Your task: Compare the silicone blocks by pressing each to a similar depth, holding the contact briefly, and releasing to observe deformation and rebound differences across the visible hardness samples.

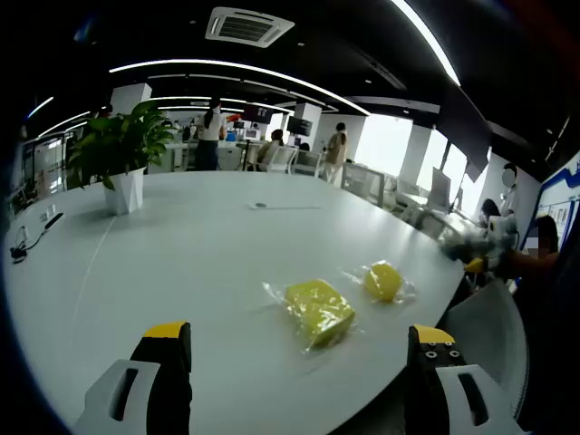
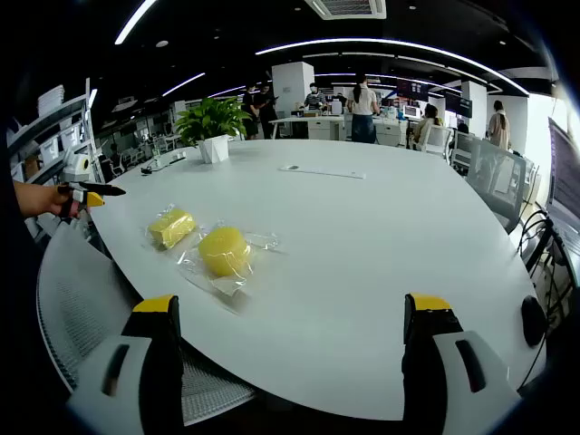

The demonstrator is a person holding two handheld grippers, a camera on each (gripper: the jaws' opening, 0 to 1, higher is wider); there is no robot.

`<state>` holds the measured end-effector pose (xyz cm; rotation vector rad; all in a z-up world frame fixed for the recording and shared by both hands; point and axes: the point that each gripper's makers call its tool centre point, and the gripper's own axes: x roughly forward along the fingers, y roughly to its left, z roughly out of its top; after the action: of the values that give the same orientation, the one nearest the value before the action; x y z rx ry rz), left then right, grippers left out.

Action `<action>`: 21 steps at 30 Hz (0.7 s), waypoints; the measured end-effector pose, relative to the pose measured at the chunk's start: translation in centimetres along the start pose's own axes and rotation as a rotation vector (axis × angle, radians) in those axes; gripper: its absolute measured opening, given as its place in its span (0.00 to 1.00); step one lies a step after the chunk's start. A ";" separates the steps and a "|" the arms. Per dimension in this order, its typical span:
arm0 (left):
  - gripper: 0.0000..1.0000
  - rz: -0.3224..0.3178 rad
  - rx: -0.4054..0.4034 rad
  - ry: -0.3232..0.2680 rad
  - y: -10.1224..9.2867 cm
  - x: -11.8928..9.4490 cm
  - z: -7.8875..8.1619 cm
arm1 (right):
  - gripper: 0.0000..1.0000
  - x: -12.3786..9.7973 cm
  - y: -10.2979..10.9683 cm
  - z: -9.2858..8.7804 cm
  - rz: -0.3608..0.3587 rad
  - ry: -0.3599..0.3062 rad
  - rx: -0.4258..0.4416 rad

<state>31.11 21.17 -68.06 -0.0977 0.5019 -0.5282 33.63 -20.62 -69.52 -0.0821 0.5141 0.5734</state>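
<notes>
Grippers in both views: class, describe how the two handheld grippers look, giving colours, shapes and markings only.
The left gripper has two black jaws with yellow tips, each rising from a pale grey housing with a slot-shaped cut-out. The right gripper is built the same: black jaws, yellow caps, grey slotted housings. No cables or printed markings are visible.

Open-plan office: large white meeting table (image 2: 381, 245), potted plant (image 1: 120, 154) near its far edge, mesh chair (image 2: 82, 308), desks with people working behind, ceiling air-conditioning cassette (image 1: 247, 25), strip lights; possibly a whiteboard (image 1: 557, 204).
</notes>
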 end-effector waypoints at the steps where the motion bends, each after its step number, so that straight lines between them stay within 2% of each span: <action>1: 1.00 0.003 0.002 0.003 0.1 -0.1 0.0 | 0.97 0.0 -0.1 0.1 -0.003 -0.005 0.005; 7: 1.00 0.012 -0.024 -0.009 0.5 -0.1 0.1 | 0.97 -0.3 -0.1 -0.2 0.008 0.003 0.014; 21: 1.00 -0.006 -0.054 0.006 -0.1 0.8 0.3 | 0.97 -0.7 0.6 -0.5 0.022 0.009 0.012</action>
<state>31.79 20.73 -68.12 -0.1491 0.5224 -0.5210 32.57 -20.54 -69.61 -0.0678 0.5278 0.5921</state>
